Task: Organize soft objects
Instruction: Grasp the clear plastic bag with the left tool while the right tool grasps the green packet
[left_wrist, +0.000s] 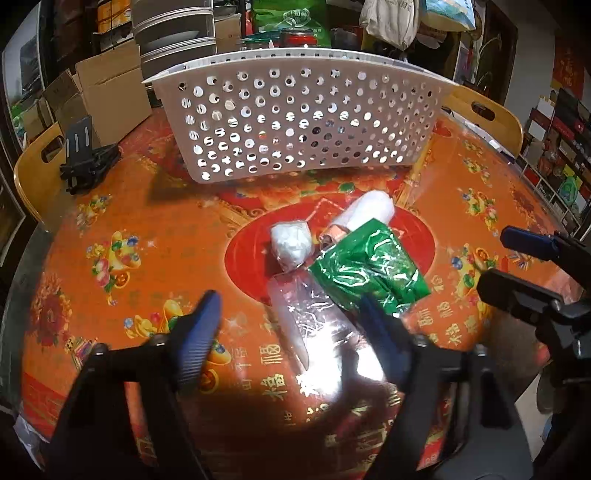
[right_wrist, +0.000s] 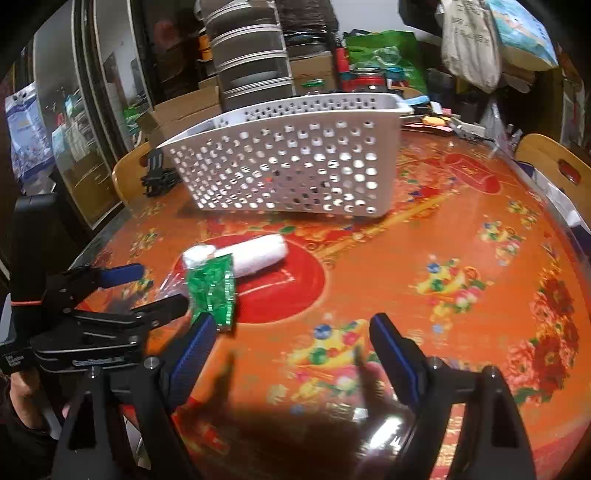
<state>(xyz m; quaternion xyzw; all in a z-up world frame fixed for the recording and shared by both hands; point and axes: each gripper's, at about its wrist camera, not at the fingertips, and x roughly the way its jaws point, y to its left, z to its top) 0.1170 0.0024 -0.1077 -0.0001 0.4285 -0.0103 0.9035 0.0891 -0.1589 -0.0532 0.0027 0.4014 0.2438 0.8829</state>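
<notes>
- Now the left gripper (left_wrist: 291, 321) is held wide over a clear bag (left_wrist: 314, 325), nothing gripped.
- The right gripper (right_wrist: 291, 332) is also spread wide, empty, above the tablecloth (right_wrist: 424, 251).
- A green packet (left_wrist: 369, 269), white roll (left_wrist: 369, 214) and white bundle (left_wrist: 291, 243) are clustered mid-table, near the basket (left_wrist: 295, 125).

A basket (left_wrist: 295, 122) stands at the far middle of the counter (left_wrist: 129, 229). Nearer than the basket lie four soft things in a cluster: a wrapped ball (left_wrist: 290, 243), a rolled towel (left_wrist: 365, 214) to its right, a foil packet (left_wrist: 369, 269) overlapping the towel's near end, and a clear bag (left_wrist: 314, 321) nearest of all. A folded stand (left_wrist: 86, 158) sits left of the basket.
</notes>
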